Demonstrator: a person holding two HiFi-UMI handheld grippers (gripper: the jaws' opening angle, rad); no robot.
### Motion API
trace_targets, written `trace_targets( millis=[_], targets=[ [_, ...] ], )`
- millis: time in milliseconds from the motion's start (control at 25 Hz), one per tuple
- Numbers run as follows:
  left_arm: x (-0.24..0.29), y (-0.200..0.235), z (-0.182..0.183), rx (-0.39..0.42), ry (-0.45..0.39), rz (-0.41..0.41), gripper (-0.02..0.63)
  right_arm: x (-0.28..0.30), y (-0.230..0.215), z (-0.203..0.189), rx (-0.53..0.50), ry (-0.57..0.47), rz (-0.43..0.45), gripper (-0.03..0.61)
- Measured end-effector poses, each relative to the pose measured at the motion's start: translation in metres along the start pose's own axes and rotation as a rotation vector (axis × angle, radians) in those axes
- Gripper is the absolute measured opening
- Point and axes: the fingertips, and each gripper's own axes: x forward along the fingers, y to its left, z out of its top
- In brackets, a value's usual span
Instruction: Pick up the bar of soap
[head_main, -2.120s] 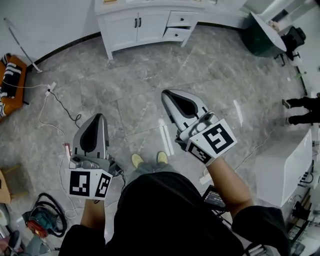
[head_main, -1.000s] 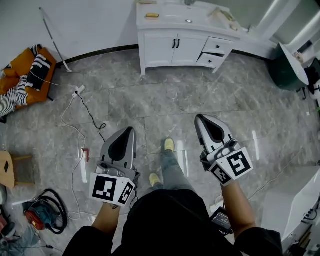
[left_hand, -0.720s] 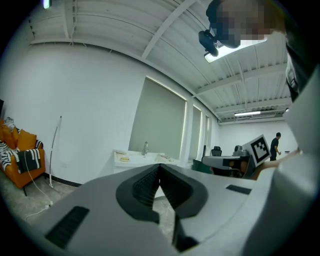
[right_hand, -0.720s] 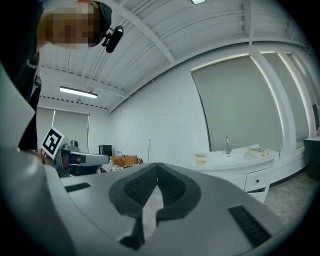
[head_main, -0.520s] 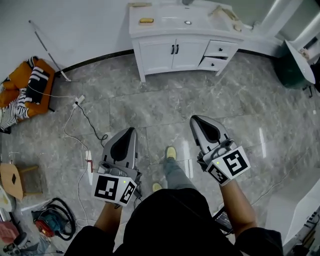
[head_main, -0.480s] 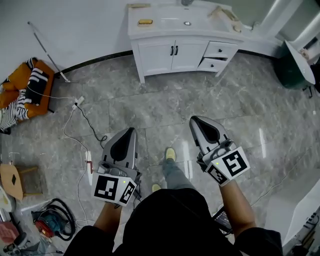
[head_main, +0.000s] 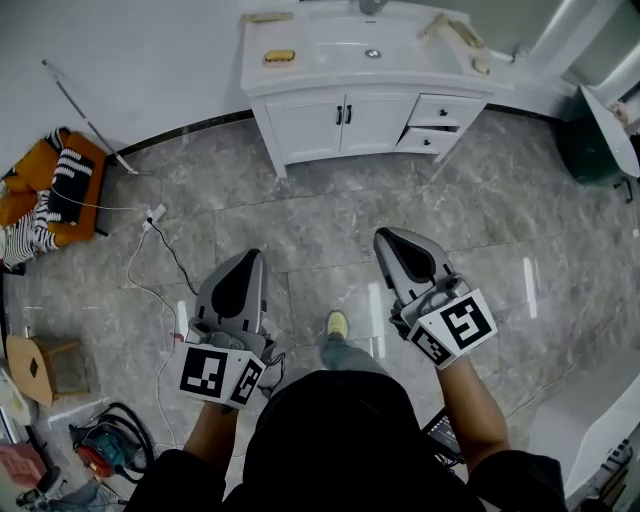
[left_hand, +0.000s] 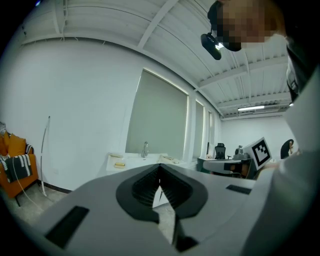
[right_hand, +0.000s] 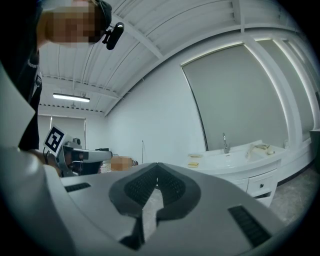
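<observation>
Currently: left gripper (head_main: 248, 258) closed, empty | right gripper (head_main: 386, 236) closed, empty | both held above floor (head_main: 300, 205) | bar of soap (head_main: 279, 57) on vanity (head_main: 305, 78) countertop, well apart from both

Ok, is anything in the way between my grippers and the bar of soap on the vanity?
Nothing visible does. Only bare marble floor lies between the left gripper, the right gripper and the white vanity; the bar of soap sits uncovered on its countertop's left end. The floor cable lies off to the left.
</observation>
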Motion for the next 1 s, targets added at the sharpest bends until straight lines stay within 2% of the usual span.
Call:
trace_targets(
  millis=[200, 640, 1000],
  targets=[
    [0.023, 0.001, 0.007, 0.025, 0.001, 0.007, 0.007, 0.015, -0.023, 0.005, 0.006, -0.005, 0.014, 0.009],
    [0.04, 0.009, 0.009, 0.02, -0.02, 0.009, 0.006, 0.035, -0.031, 0.012, -0.022, -0.014, 0.038, 0.009],
    [0.082, 0.056, 0.013, 0.005, -0.023, 0.005, 0.006, 0.094, -0.054, 0.017, -0.038, -0.006, 0.03, 0.009]
  ],
)
